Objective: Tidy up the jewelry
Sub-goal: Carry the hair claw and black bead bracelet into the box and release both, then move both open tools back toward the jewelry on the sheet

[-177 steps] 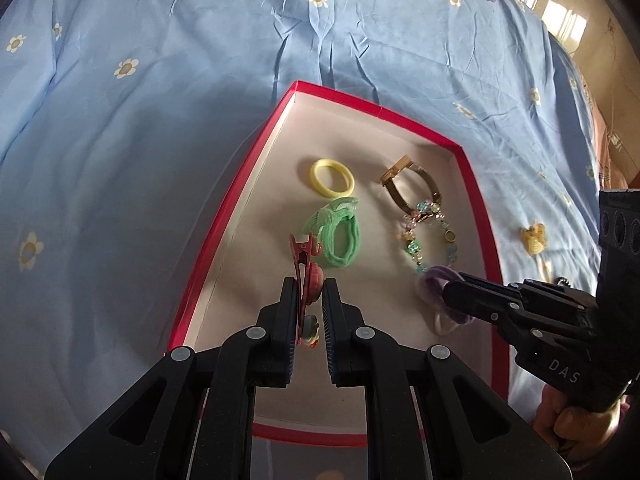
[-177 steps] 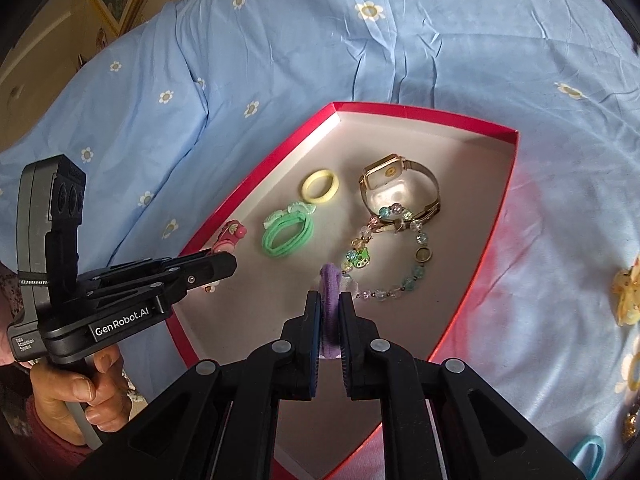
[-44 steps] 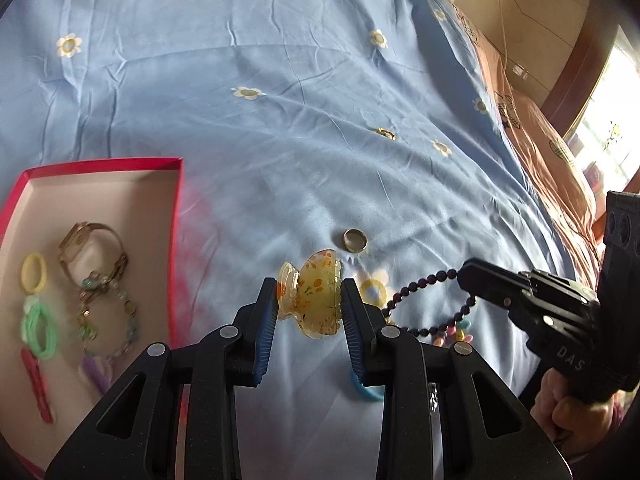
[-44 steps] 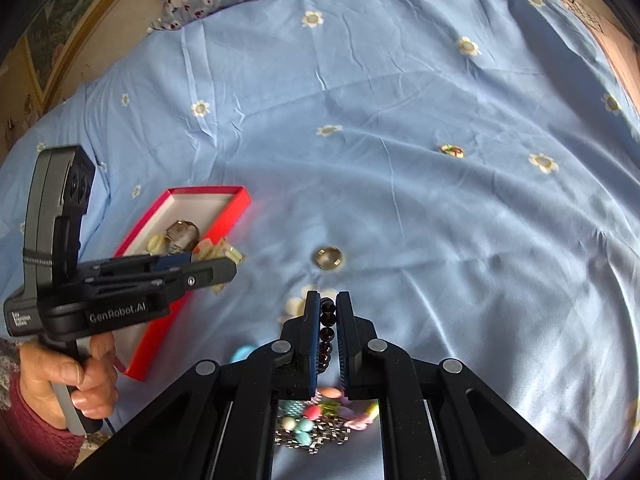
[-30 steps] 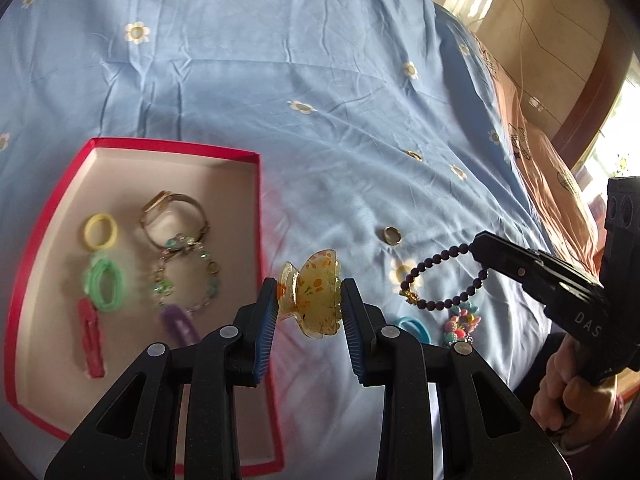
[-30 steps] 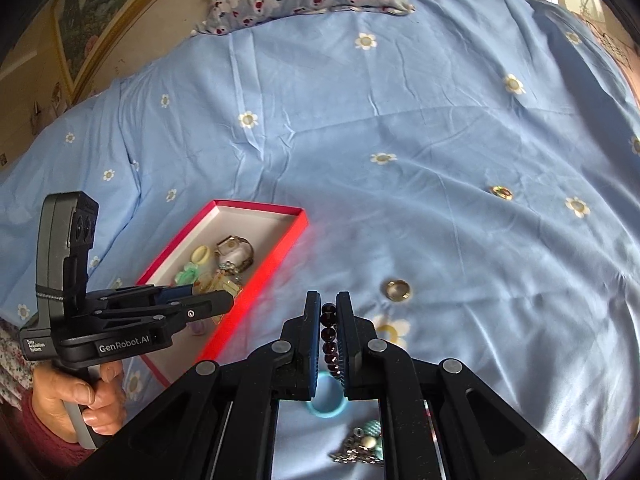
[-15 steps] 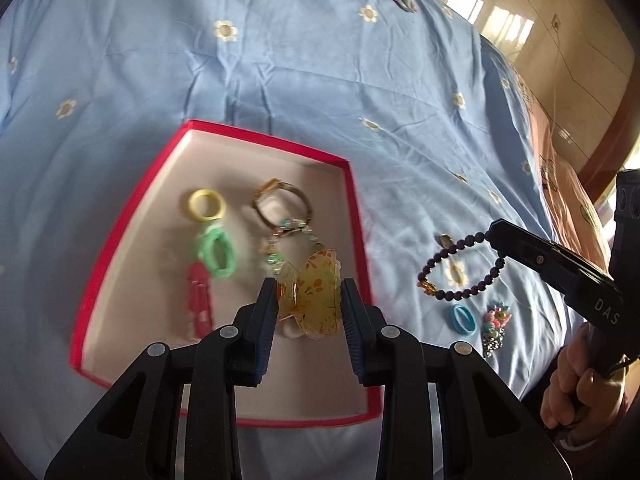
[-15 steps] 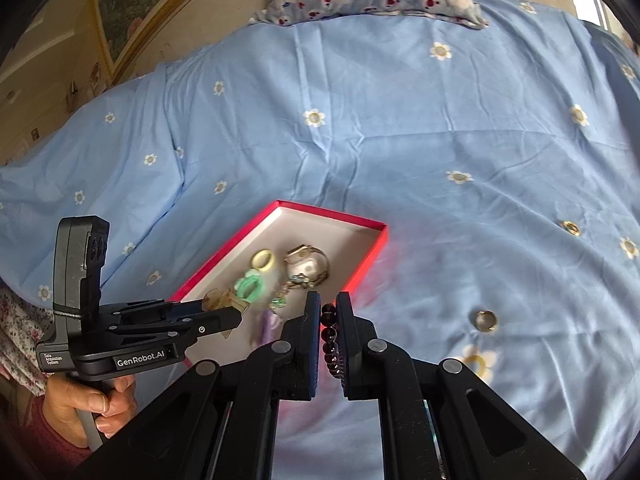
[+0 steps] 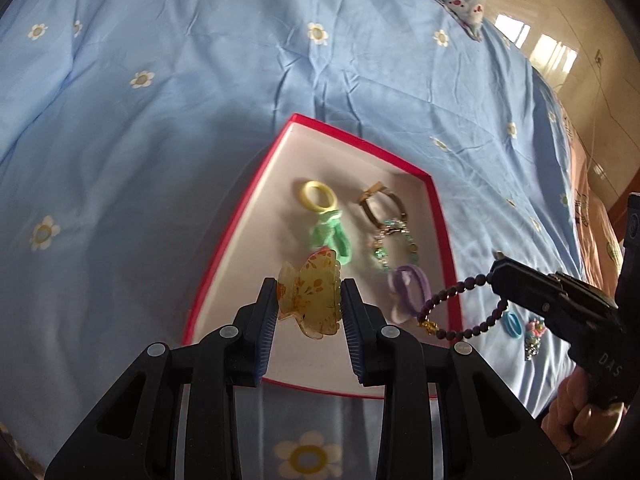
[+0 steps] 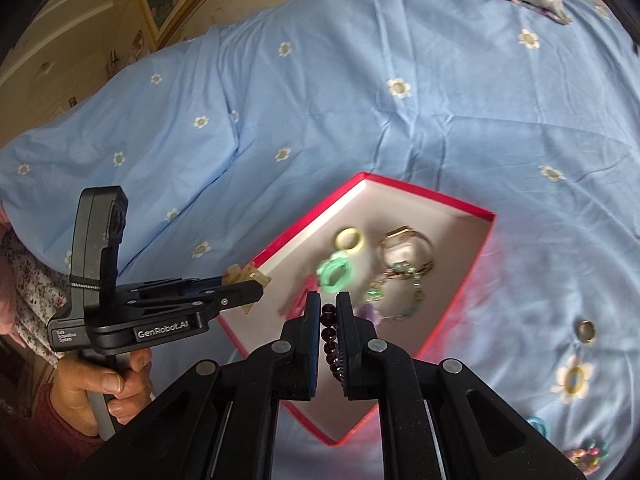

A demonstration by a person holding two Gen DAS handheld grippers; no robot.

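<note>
Left gripper (image 9: 309, 300): clamped on a translucent yellow floral claw hair clip (image 9: 310, 298), held above the near end of the tray.

Right gripper (image 10: 329, 314): closed on a dark purple beaded bracelet (image 9: 460, 308), which hangs beside the tray's right rim.

Red-rimmed shallow white tray (image 9: 248, 216), on the blue daisy-print bed sheet (image 9: 160, 120): yellow ring hair tie (image 9: 317, 196), green scrunchie (image 9: 330, 236), gold-toned watch (image 9: 382, 204), pastel beaded charm bracelet (image 9: 394, 242), purple hair tie (image 9: 410, 284).

On the sheet right of the tray: blue hair tie (image 9: 513, 325), multicoloured bead cluster (image 9: 534, 334), metal ring (image 10: 586, 331).
</note>
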